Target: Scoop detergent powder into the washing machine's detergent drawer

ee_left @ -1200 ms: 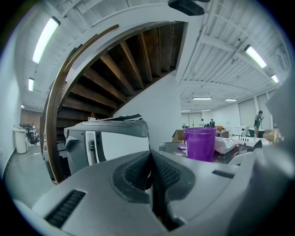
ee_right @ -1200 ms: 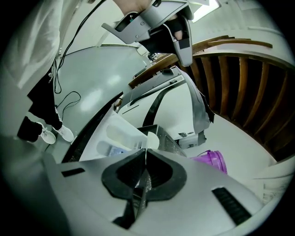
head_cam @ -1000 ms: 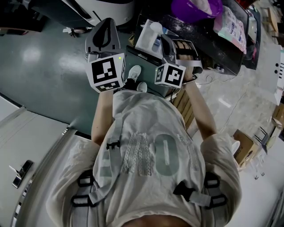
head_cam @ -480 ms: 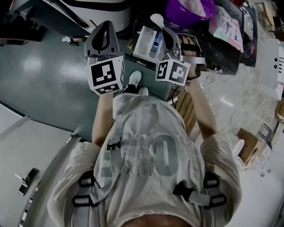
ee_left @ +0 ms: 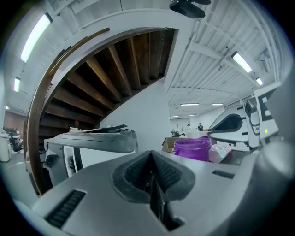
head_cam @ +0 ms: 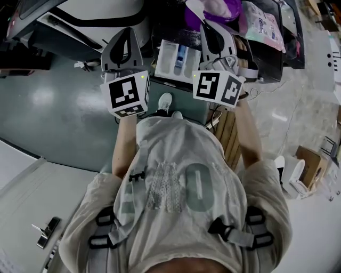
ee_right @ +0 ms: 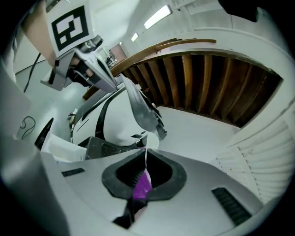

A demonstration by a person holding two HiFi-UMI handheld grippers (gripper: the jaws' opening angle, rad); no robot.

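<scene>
Right gripper point(ee_right: 143, 171), clamped on the scoop point(head_cam: 194, 7), has swung from the open detergent drawer point(head_cam: 169, 56) up to the purple tub point(ee_left: 198, 150) — a refill looks imminent (left gripper point(ee_left: 151, 175) hovers clenched, empty).

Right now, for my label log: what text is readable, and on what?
"O": large grey letter on the person's pale shirt; neighbouring letters unclear.
Pink printed packet: print too blurred to read.
Black-and-white marker cubes: patterns only, no words.
</scene>
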